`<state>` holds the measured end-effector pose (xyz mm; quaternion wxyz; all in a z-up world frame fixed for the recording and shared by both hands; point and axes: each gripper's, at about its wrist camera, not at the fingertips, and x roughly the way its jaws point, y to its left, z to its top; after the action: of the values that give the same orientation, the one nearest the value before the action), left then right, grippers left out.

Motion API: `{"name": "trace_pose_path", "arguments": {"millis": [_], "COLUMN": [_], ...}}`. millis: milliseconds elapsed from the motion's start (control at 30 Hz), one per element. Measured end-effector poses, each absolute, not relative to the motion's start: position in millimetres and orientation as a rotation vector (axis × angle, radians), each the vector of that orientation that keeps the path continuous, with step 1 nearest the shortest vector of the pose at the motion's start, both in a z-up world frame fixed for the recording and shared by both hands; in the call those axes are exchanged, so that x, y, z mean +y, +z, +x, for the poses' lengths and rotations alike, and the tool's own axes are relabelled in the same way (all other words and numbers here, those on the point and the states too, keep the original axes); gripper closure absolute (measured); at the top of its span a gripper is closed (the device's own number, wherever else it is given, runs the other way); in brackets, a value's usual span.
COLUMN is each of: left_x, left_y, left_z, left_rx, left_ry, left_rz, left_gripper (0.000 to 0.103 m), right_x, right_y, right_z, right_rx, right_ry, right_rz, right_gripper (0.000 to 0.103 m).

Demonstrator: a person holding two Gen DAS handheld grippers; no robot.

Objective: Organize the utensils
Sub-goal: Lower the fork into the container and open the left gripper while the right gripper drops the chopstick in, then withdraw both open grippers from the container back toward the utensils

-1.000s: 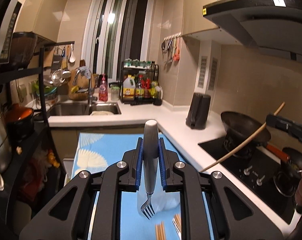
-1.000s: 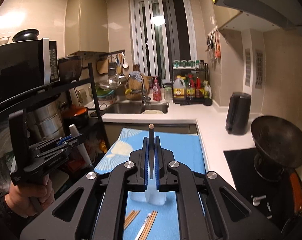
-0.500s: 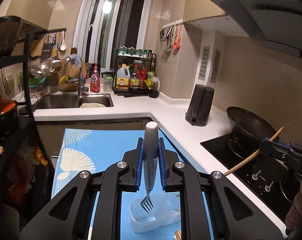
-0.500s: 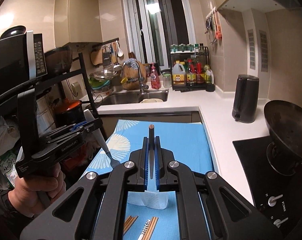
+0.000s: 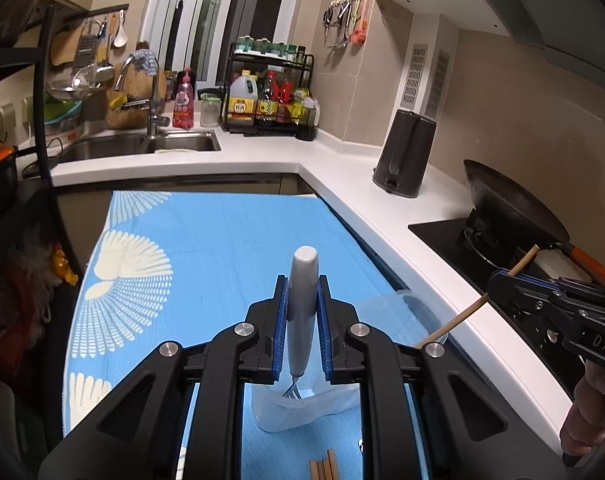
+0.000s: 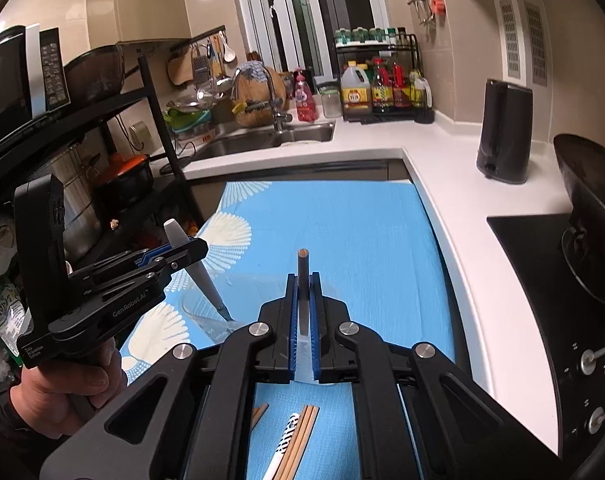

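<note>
Grey-handled metal fork (image 5: 301,320): you've got it pinched mid-handle in the left gripper (image 5: 301,332), tines down, hanging over the mouth of the clear plastic container (image 5: 302,412) on the blue fan-patterned mat (image 5: 222,240). From the right wrist view the tines look at or just inside the rim; can't tell if they touch.

Handling call: fork is stiff and probably light, but the smooth tapered handle could slide or pivot in the pads. Current hold on the thick part of the handle is about right; don't take it nearer the thin neck.

Thin round wooden chopstick (image 6: 303,280): right gripper (image 6: 302,320) has its jaws pressed nearly together on it, stick running lengthwise between the blue pads. In the left view its lower end points at the container's right side. Very light, rigid, round, so it will likely roll or swing if the pinch eases. Long overhang means the tip wanders with small wrist tilt.

Container looks thin, light and easy to tip. I'd lower both pieces straight in and avoid pushing on the wall.

More loose wooden chopsticks (image 6: 298,432) and a white patterned utensil (image 6: 284,436) lie on the mat nearer you.
</note>
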<state>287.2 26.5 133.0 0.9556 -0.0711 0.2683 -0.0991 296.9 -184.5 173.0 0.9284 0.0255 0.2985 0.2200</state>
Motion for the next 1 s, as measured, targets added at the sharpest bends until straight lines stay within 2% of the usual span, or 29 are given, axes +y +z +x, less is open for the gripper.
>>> {"name": "trace_pose_path", "arguments": {"millis": [67,167,200,233,267,333,400,467,800,1000], "left_x": [26,29,29,30,31,32,33,33,29,21], "left_y": [129,126,126,126,127,130,135,140,180,178], "left_z": [287,286,285,284,283,279,274,270,191,127], "left_rx": [0.541,0.544,0.544,0.541,0.537,0.528,0.518,0.511,0.401,0.375], "left_ry": [-0.191,-0.185,-0.181,-0.175,-0.173,-0.164,-0.159,-0.138,-0.065,-0.094], "left_rz": [-0.137,-0.138,-0.134,-0.13,-0.129,-0.129,-0.128,-0.118,-0.062,-0.044], "left_gripper": [0.087,0.072,0.07,0.066,0.06,0.049,0.047,0.038,0.035,0.035], "right_x": [-184,-185,-186,-187,-188,-189,-188,-190,-200,-210], "right_y": [165,157,156,156,156,157,156,157,173,187], "right_z": [301,305,305,305,304,304,303,301,262,198], "right_rx": [0.64,0.67,0.674,0.678,0.683,0.689,0.698,0.712,0.677,0.55], "right_ry": [0.454,0.44,0.437,0.435,0.43,0.418,0.402,0.386,0.333,0.314], "right_rz": [0.058,0.07,0.075,0.08,0.083,0.08,0.074,0.078,0.045,0.054], "right_gripper": [0.095,0.094,0.093,0.09,0.08,0.067,0.066,0.062,0.06,0.06]}}
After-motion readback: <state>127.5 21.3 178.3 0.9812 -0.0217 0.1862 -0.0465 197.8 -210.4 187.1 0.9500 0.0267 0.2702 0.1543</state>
